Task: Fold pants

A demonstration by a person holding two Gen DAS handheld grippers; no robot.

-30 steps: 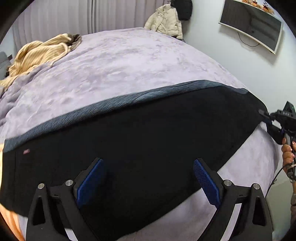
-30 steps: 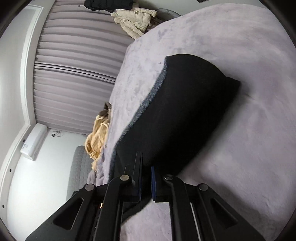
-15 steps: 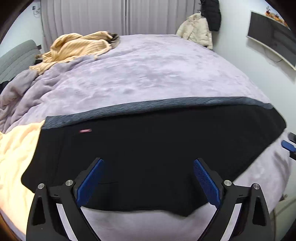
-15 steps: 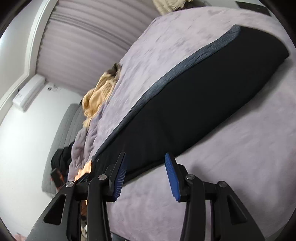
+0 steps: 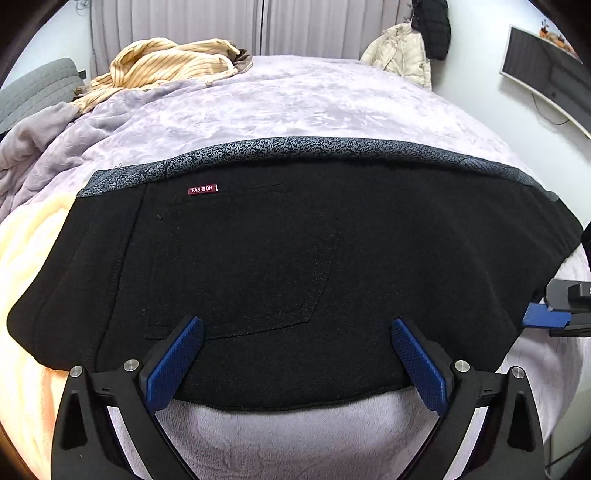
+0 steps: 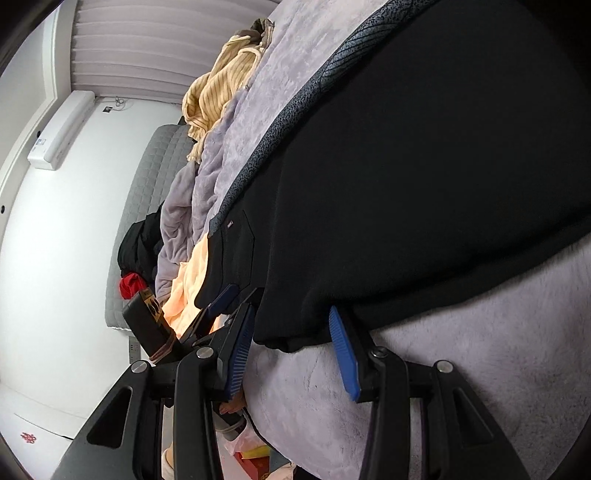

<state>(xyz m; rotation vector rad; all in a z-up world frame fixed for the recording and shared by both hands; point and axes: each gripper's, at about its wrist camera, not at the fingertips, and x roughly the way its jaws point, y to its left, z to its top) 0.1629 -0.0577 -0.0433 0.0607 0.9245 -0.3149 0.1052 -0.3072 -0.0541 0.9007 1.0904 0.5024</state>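
Across frame centre: black knit pants (image 5: 295, 273) with speckled grey waistband (image 5: 314, 147) are spread flat on lilac blanket (image 5: 280, 96).
Left gripper (image 5: 295, 365): released.
Right gripper (image 6: 291, 350): released.

The left wrist camera is sitting low at the bed's (image 5: 295, 107) near edge, looking level across it toward the curtains (image 5: 177, 26), close over the pants (image 5: 295, 258); the right wrist camera is rolling sideways at the bed's end, peering lengthwise along the same pants (image 6: 424, 184) toward the headboard (image 6: 147, 192); both views are sharing the pants, the striped garment (image 5: 166, 62) and each other's claw (image 6: 218, 299).
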